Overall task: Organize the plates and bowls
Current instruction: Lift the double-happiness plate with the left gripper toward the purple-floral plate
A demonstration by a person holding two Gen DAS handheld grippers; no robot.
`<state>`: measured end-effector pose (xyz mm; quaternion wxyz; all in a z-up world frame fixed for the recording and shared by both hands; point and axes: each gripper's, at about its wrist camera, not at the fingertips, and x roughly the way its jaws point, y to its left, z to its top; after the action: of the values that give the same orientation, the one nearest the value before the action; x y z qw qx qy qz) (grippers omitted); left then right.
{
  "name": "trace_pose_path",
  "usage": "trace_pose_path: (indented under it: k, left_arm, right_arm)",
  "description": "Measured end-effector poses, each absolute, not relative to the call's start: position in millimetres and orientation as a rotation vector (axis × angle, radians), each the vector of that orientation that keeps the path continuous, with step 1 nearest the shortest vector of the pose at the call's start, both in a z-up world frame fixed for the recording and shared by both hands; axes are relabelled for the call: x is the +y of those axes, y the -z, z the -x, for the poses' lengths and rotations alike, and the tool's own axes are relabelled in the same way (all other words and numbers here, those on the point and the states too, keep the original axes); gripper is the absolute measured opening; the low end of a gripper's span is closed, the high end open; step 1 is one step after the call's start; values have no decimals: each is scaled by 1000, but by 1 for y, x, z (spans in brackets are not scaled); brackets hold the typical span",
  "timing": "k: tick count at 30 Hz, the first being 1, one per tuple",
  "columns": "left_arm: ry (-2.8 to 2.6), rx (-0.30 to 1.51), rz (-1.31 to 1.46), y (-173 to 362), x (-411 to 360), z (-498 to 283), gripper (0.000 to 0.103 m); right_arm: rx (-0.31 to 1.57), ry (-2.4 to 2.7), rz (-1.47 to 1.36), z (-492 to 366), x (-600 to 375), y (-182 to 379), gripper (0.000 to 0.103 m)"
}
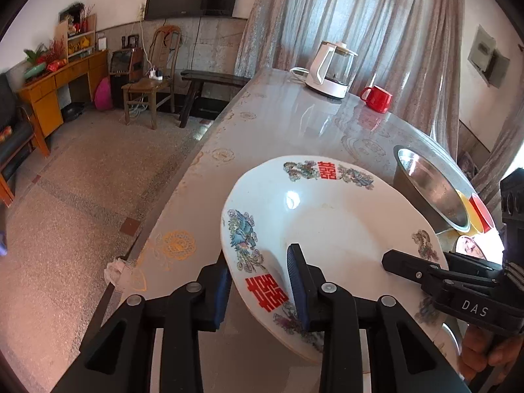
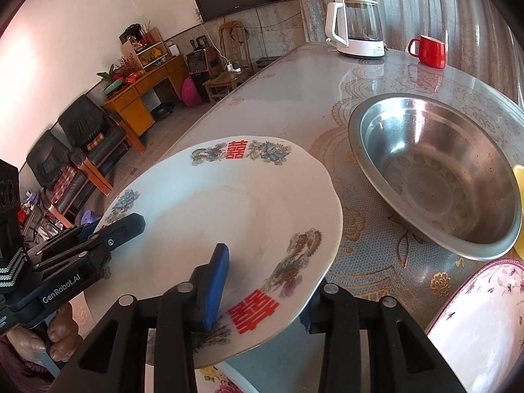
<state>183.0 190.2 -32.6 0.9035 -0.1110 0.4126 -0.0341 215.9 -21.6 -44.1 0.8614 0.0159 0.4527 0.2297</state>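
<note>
Both grippers hold one white plate (image 1: 327, 226) by its rim, lifted off the table (image 1: 278, 111). In the left wrist view the left gripper (image 1: 262, 288) sits at bottom centre, its blue pads pinching the near rim by the red character: one pad lies on the plate's face, the other behind the edge. The right gripper (image 1: 409, 267) reaches in from the right of that frame and bites the rim there. In the right wrist view the right gripper (image 2: 265, 291) is at bottom centre, one pad on the face and the other finger under the rim, closed on the plate; the left gripper (image 2: 108, 232) clamps the rim at lower left.

The two-sided grip likely steadies a wide, shallow dish so it does not swing.

The plate is tilted, its face turned up and toward the cameras, far rim higher. It is round, with no long axis. A steel bowl (image 2: 435, 177) stands at right, a flowered plate (image 2: 484, 321) at lower right.
</note>
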Motion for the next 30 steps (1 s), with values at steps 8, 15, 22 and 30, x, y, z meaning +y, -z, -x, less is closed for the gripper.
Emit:
trace_pose_path:
  k: [8, 15, 22, 30]
  left_arm:
    - [107, 862, 315, 29, 199, -212, 48]
    - [80, 842, 245, 25, 191, -204, 39]
    - [96, 826, 261, 23, 193, -181, 38]
    - [123, 748, 299, 5, 190, -155, 38]
  right_arm:
    - [984, -457, -38, -222, -31, 47, 31]
    - [964, -457, -24, -215, -32, 43, 33]
    - [915, -497, -11, -197, -31, 31, 33]
    - [871, -502, -8, -175, -37, 21, 33]
